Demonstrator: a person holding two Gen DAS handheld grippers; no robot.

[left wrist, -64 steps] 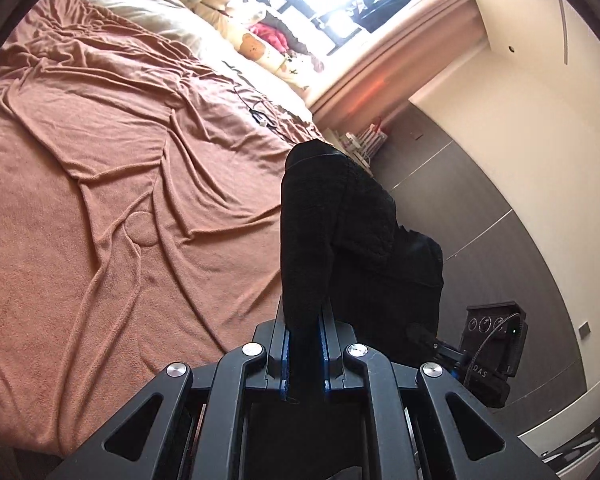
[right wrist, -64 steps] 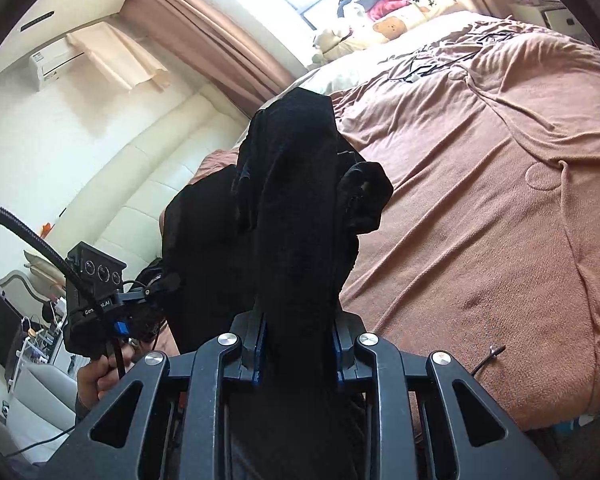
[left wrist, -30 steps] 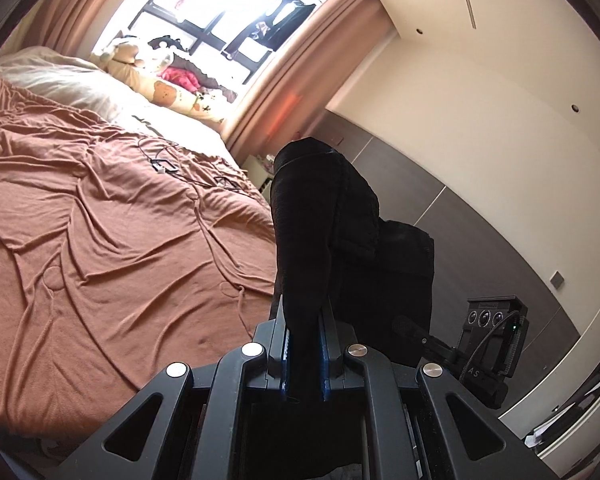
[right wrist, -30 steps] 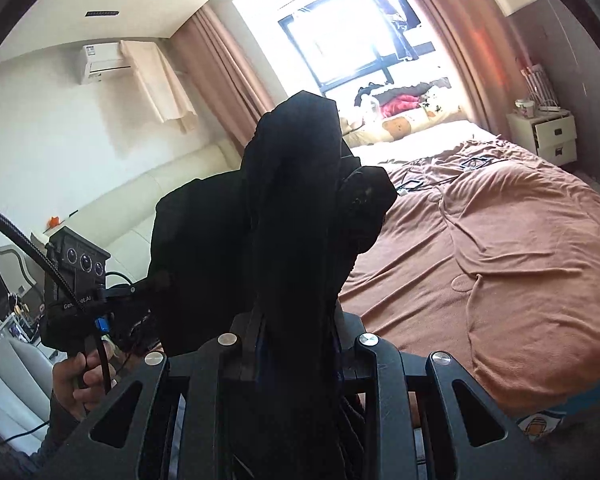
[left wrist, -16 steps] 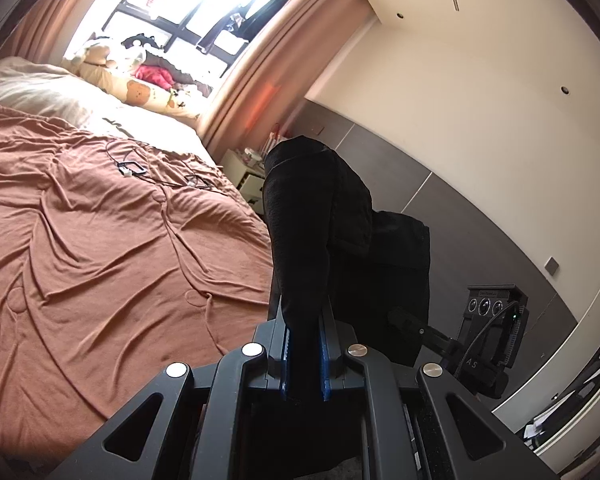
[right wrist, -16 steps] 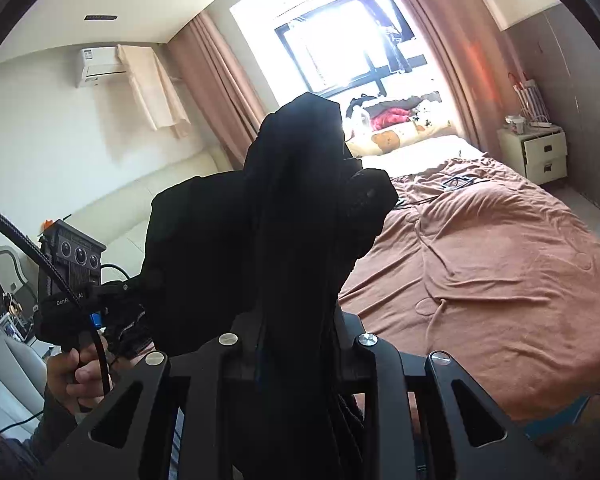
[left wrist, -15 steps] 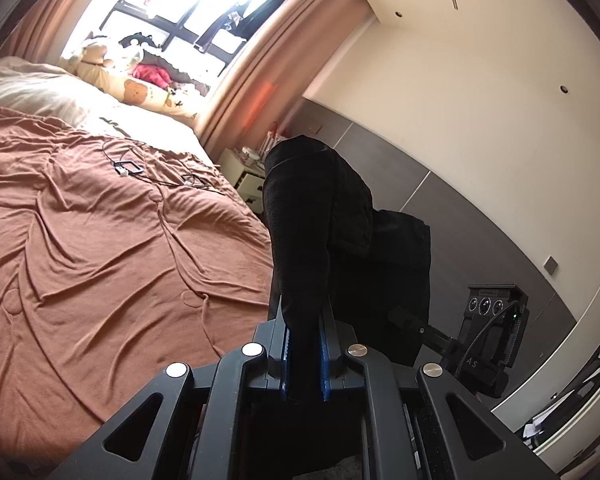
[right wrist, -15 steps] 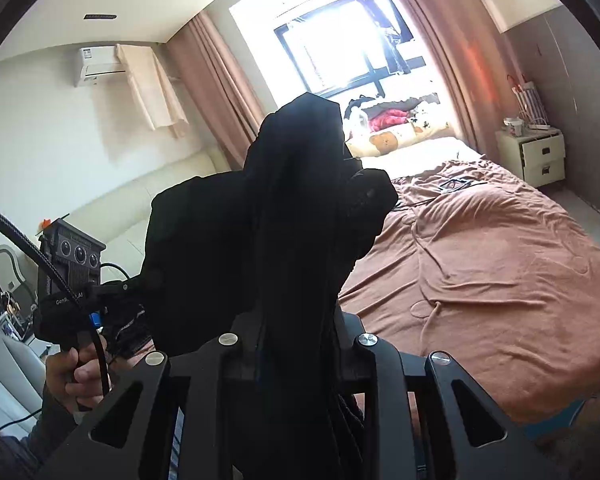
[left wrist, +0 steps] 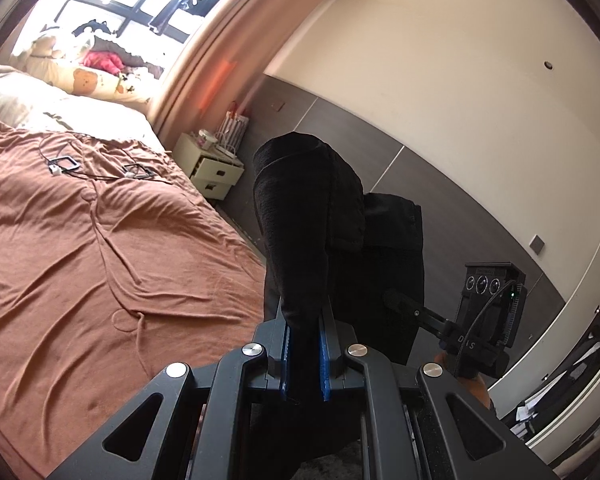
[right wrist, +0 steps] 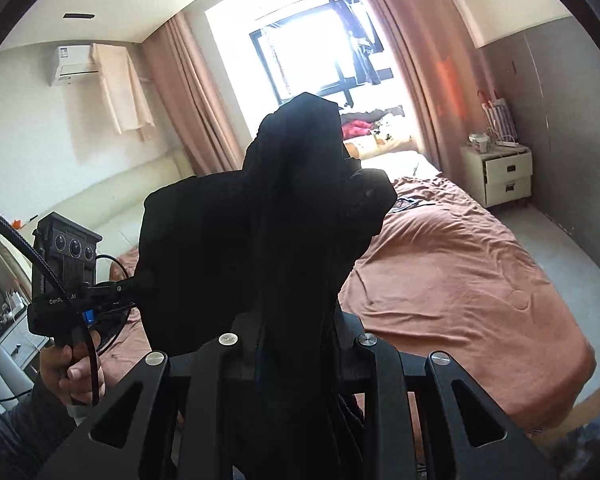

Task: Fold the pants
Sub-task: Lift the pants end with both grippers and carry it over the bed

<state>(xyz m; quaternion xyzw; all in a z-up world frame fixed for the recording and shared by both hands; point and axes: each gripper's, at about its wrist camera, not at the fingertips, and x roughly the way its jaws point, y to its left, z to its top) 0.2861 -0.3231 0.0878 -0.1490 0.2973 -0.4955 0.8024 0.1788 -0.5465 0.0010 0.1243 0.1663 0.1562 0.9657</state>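
black pants (left wrist: 308, 216): soft, limp, light, bunch easily | left gripper (left wrist: 304, 354) and right gripper (right wrist: 296, 344) fingers clamp an edge each | hang clear above the bed (left wrist: 100, 260)

right gripper (right wrist: 296, 344) fingertips buried in black pants (right wrist: 260, 232) (pads unseen), bed (left wrist: 100, 260) cropped

Pants (left wrist: 308, 216) matt black cloth; bedspread (left wrist: 100, 248) soft rust cloth

Daylight floods in through the dark-framed window (right wrist: 316, 60), which I see blown out to white glare in both views. Against it the black fabric pants (right wrist: 260, 232) read as near-silhouette, and fisheye bending darkens my edges.
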